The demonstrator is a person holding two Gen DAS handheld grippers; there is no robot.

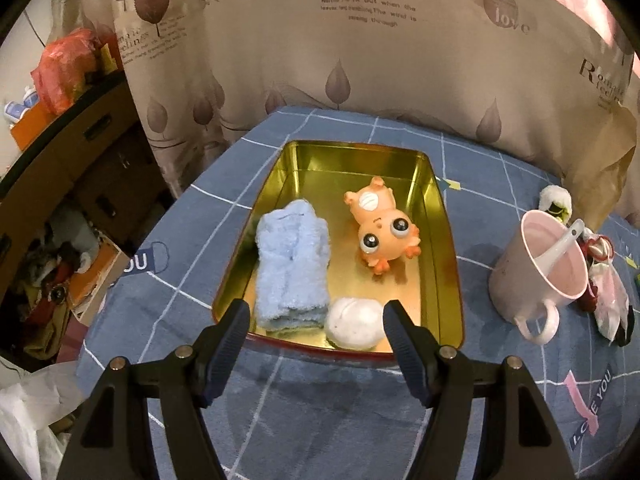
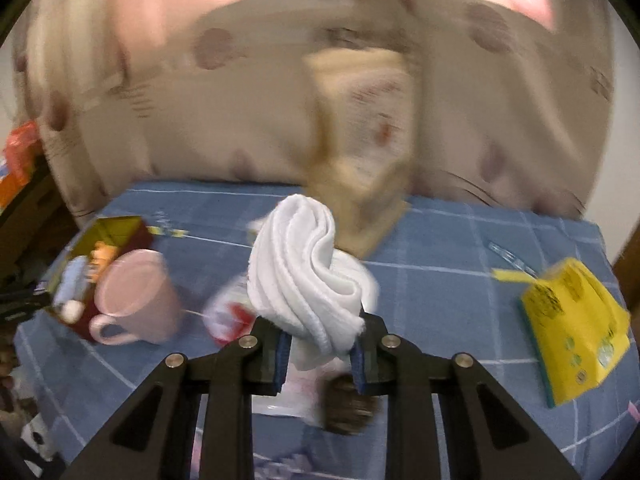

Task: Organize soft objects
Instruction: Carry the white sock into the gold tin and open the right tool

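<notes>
Right claw (image 2: pixel 320 354) pinches the folded white cloth (image 2: pixel 308 276) clear of the counter, bound for the tin (image 1: pixel 448 240) at ten o'clock, while left claw (image 1: pixel 316 320) gapes empty.

The right wrist view is smeared: the mug (image 2: pixel 134 300), tin (image 2: pixel 108 236) and brown box (image 2: pixel 360 128) lack detail. The white cloth (image 2: pixel 308 276) hides a red-and-white thing (image 2: pixel 230 316) behind it.

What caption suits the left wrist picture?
Open left tongs above a gold tin holding a blue towel, orange toy and white ball.
</notes>
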